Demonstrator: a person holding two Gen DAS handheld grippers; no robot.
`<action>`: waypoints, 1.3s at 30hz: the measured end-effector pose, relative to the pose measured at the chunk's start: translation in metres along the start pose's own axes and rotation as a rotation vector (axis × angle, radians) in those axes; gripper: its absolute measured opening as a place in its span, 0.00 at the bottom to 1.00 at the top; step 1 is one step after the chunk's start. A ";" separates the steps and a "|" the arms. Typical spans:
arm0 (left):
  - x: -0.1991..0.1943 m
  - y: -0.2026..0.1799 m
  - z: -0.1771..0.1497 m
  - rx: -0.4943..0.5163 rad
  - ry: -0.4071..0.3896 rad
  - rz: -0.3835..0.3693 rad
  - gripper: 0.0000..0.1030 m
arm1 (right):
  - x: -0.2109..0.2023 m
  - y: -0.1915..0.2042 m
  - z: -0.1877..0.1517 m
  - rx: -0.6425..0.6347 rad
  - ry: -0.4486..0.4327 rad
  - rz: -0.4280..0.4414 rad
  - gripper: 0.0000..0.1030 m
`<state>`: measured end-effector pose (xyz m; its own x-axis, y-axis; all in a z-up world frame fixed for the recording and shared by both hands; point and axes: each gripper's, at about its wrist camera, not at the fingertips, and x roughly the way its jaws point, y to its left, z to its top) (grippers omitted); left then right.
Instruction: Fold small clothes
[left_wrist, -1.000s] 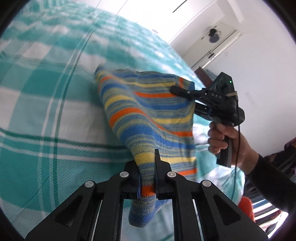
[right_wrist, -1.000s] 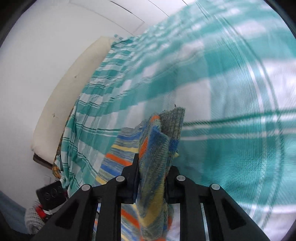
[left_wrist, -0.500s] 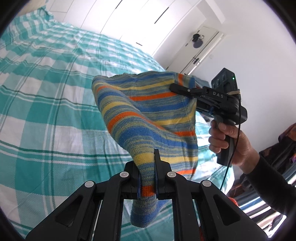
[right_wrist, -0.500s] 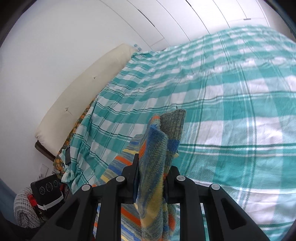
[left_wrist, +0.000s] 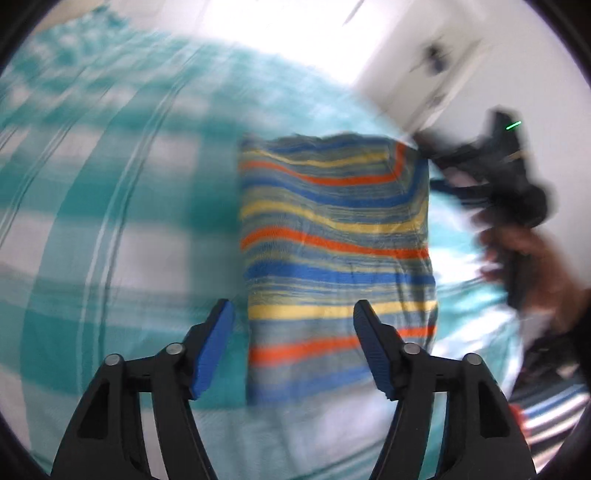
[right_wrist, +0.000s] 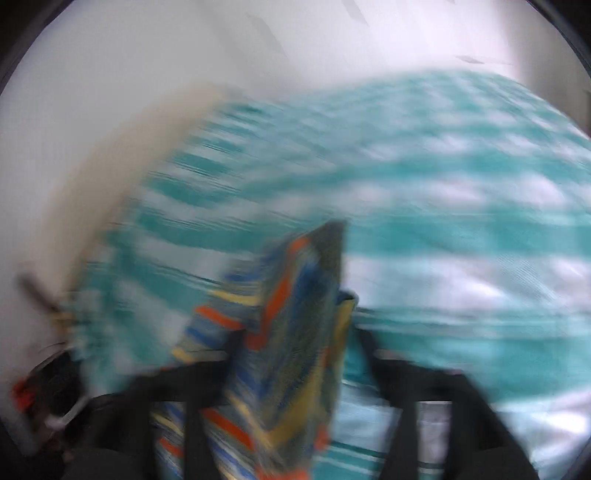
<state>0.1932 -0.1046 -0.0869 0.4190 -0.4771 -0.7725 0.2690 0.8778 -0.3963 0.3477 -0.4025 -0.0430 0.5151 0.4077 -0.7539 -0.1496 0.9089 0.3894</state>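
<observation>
Striped garment (left_wrist: 336, 258) btwn opening left gripper (left_wrist: 293, 345) jaws

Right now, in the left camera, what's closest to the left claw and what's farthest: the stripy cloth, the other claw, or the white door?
1. Striped knit garment, straight ahead of the left claw.
2. Right claw, upper right, beside the garment's far corner.
3. White door, top right, behind everything.

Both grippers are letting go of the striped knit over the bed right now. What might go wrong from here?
1. The left gripper has jaws opening, pads clear of the striped garment, so its fold may slump on the checked bedspread.
2. The right gripper is opening too, with cloth bunched between its fingers; it might snag as that hand pulls away.
3. Both views are blurred, so the landing spot is uncertain.
</observation>
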 end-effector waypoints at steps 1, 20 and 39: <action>0.005 0.002 -0.008 0.002 0.036 0.035 0.60 | 0.006 -0.013 -0.004 0.028 0.021 -0.055 0.98; -0.189 -0.064 -0.074 0.088 -0.108 0.320 0.96 | -0.165 0.127 -0.240 -0.009 0.053 -0.353 0.99; -0.233 -0.091 -0.123 0.146 -0.071 0.405 0.96 | -0.247 0.198 -0.285 -0.070 0.019 -0.431 0.99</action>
<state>-0.0355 -0.0685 0.0679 0.5732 -0.1021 -0.8130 0.1887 0.9820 0.0096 -0.0492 -0.2981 0.0692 0.5272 -0.0095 -0.8497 0.0186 0.9998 0.0004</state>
